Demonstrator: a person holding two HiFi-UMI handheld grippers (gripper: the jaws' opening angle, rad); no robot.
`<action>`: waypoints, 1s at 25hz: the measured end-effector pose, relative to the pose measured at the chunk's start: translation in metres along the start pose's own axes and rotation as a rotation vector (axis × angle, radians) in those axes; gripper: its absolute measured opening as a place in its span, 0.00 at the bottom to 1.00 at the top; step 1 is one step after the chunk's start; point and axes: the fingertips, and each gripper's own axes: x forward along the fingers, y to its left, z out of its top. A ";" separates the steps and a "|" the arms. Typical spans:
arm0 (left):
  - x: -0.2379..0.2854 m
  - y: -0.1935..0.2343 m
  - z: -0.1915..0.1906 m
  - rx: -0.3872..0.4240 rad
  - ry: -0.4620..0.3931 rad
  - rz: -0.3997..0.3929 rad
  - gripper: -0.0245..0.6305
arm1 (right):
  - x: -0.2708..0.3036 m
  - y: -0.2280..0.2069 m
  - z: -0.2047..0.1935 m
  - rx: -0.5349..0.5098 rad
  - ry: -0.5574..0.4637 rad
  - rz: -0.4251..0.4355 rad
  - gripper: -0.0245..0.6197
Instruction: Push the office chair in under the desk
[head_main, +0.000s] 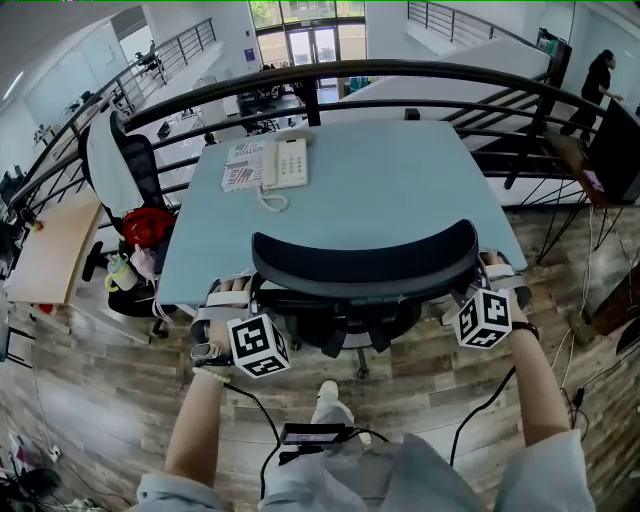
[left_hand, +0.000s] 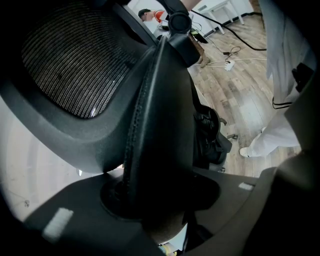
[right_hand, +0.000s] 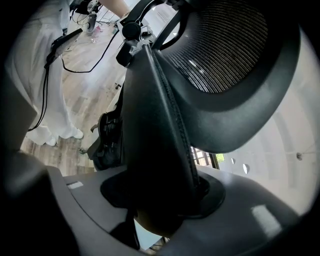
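Our left tongs (head_main: 252, 290) are closed on the left edge of the office chair (head_main: 365, 262)'s backrest. In the left gripper view the dark rim of the backrest fills the gap between the two jaws, which stand wide apart around it. Our right tongs (head_main: 478, 272) grip the right edge of the same backrest in the same way: jaws wide, with the rim seated between them and the mesh panel rising beyond. Both of our arms reach forward, one to each side of the chair.

The office chair stands at the middle of the near edge of the counter (head_main: 380, 190). From the head view, its curved backrest top overlaps that edge, and the base shows below it over the wooden floor (head_main: 100, 400). We cannot tell how far the seat reaches under the counter.

The counter is pale blue. A white telephone (head_main: 286, 162) sits near its far left corner, and a printed leaflet (head_main: 240, 165) lies just beside the phone on the left. Left of the counter stands a second chair (head_main: 125, 165), with a red bag (head_main: 148, 225) and other items piled at its seat. Further left is a light wooden table (head_main: 55, 250). A dark railing (head_main: 400, 72) curves round the far side of the counter, and a person (head_main: 597, 85) stands beyond it at the far right.
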 end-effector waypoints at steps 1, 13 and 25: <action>0.000 0.000 0.000 -0.001 0.000 0.000 0.34 | 0.000 0.000 0.000 0.001 0.000 0.000 0.37; 0.000 -0.006 0.006 0.022 -0.080 -0.020 0.34 | 0.002 0.004 -0.004 0.028 0.003 0.009 0.42; -0.040 0.006 -0.008 -0.087 -0.155 0.002 0.34 | -0.015 0.000 0.004 0.077 -0.010 0.021 0.45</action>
